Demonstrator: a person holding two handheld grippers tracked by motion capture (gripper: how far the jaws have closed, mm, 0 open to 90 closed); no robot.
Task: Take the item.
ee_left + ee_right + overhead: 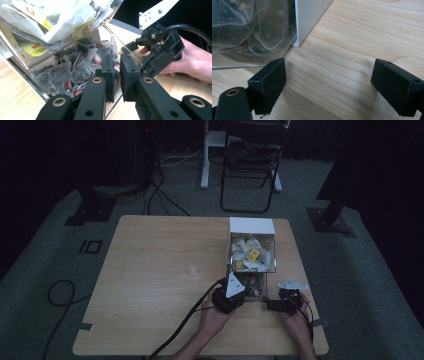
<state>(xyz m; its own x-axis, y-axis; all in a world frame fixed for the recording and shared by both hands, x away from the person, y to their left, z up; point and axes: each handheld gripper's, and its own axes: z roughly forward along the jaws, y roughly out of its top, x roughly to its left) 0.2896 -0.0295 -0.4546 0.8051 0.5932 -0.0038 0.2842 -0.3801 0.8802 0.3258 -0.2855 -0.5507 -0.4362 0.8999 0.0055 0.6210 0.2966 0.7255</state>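
Observation:
A clear dispenser box [252, 251] with a white back stands on the table's right half. It holds pale paper tea bags [53, 23] above and dark pyramid tea bags [75, 67] below. My left gripper [231, 294] is at the box's low front opening. Its jaws [117, 75] are almost together, with a red-and-white tea bag tag [117, 66] pinched at their tips. My right gripper [286, 301] rests on the table just right of the box, also seen in the left gripper view [160, 50]. The right gripper's jaws [329, 86] stand wide open over bare wood, next to the box's white corner [308, 18].
The wooden table [160, 265] has free room on its left half. A hand [197, 62] holds the right gripper. Cables [185, 320] trail off the near edge. A folding chair [252, 165] and stand bases sit on the floor beyond the table.

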